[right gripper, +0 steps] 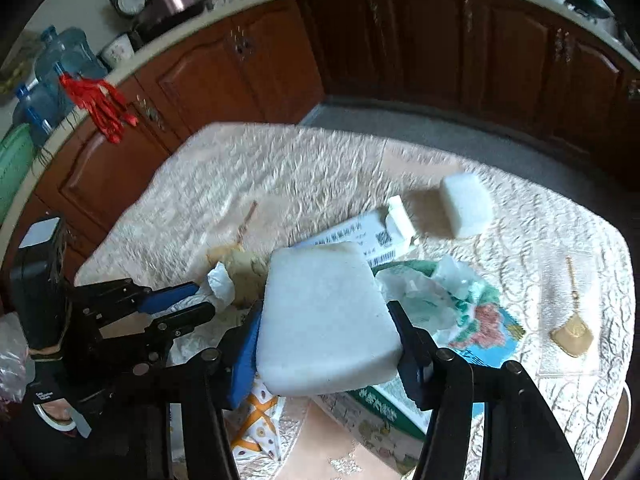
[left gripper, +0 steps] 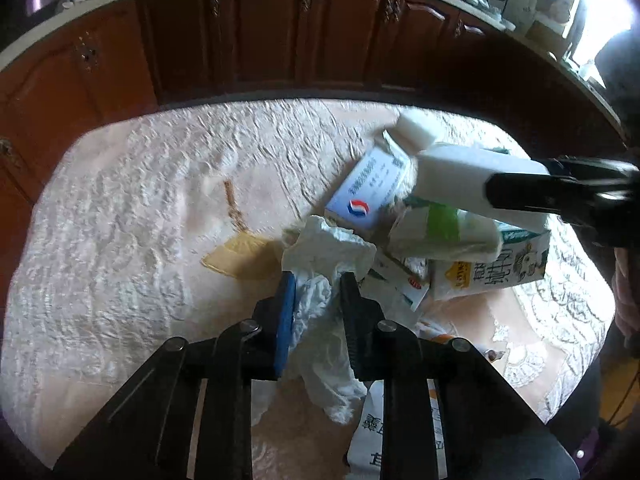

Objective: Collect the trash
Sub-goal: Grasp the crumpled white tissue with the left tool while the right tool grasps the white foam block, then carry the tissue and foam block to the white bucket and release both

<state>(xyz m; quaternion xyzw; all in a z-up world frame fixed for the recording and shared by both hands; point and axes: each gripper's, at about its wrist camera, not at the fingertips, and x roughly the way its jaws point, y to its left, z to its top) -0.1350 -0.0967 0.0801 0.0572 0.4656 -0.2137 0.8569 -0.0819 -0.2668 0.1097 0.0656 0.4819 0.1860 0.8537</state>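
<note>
Here, low in the frame's centre, the left gripper (left gripper: pixel 316 280) is clenched on a crumpled white tissue (left gripper: pixel 320 304) sitting between its fingers. In the right wrist view, the right gripper (right gripper: pixel 324 312) clamps a white foam block (right gripper: pixel 324 316) at centre frame. Two foam blocks show: the held one and a second foam block (right gripper: pixel 466 210) lying upper right on the lace tablecloth (right gripper: pixel 280 168). One milk carton (left gripper: pixel 492 268) lies at right.

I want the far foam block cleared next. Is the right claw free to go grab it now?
Probably not yet: the right claw is shut on a big foam block, so it is full. The small foam block lies open on the tablecloth, nothing covering it.
</note>
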